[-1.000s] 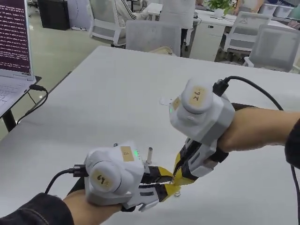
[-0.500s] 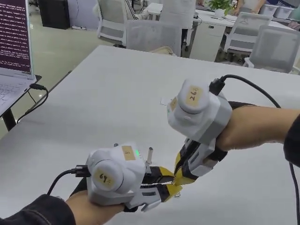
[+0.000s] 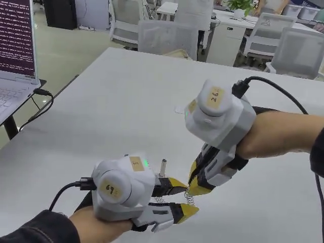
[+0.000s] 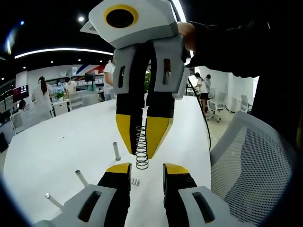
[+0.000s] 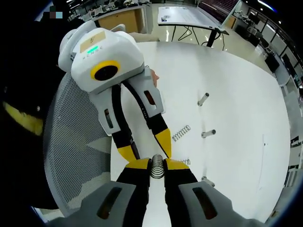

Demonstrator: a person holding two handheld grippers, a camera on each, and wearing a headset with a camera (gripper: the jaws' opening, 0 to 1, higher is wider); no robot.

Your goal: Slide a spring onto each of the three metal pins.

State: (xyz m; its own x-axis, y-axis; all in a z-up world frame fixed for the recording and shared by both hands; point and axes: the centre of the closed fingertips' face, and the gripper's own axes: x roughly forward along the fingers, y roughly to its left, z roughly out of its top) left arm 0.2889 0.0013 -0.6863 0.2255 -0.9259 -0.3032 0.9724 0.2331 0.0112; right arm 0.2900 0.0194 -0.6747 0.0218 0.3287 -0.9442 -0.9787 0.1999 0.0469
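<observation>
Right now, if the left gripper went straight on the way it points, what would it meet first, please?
Most likely the spring that the right gripper holds, hanging directly ahead of the left gripper; the depth between them is hard to judge.

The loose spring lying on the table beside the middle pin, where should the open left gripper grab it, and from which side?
Near one end, coming straight down from above, probably. The spring lies flat on its side on the table, so the jaws of the left gripper can close across its coils, leaving the far end free to slip over a pin.
</observation>
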